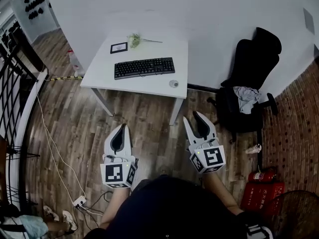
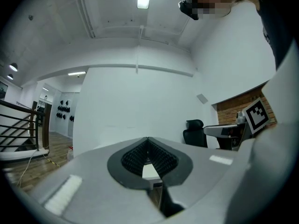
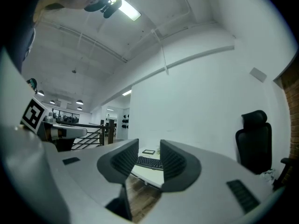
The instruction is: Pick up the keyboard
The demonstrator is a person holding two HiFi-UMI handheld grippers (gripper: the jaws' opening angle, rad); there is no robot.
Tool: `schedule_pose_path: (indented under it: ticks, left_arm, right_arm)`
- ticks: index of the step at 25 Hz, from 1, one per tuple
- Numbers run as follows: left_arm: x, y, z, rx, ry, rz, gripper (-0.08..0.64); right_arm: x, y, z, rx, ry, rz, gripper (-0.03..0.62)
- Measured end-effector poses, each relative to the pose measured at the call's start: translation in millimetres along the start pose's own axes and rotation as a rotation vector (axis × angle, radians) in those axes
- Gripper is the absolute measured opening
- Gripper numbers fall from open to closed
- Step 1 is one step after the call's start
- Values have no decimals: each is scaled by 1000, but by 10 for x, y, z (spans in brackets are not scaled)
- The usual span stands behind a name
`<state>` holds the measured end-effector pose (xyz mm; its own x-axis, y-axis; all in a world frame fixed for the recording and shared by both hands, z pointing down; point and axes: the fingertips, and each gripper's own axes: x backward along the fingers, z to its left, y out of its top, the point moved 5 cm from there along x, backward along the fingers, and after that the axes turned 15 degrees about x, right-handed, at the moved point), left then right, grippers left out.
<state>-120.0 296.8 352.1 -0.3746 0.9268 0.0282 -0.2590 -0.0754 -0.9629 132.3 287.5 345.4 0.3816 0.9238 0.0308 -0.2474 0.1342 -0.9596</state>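
both grippers hang low, close to the person's dark top (image 1: 169, 208). the left gripper (image 1: 121, 127) has its jaws pressed together with nothing in them. the right gripper (image 1: 192, 116) has its jaws spread apart, and only floor and table show through the gap. under them is a brown wood floor (image 1: 75, 123). ahead stands a white table (image 1: 149, 86) against a white wall (image 1: 199, 14). the black keyboard (image 1: 144, 67) lies flat on the table, well apart from both grippers. behind it are a small picture frame (image 1: 118, 47) and a flower (image 1: 134, 40). a black chair (image 1: 249, 78) stands to the right, near a brick wall (image 1: 299, 128).
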Motion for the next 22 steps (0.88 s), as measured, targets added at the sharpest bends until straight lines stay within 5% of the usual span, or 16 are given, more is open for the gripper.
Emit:
schedule_pose_path:
  ticks: [14,22]
  left_arm:
    - [-756,-70,233,25,47,28,12]
    - [-1380,-54,707,20,29,-3,12]
  right_arm:
    - [-700,-314,-345,-43,40,18,135]
    - [-1453,-476,-441,-11,38,18,135]
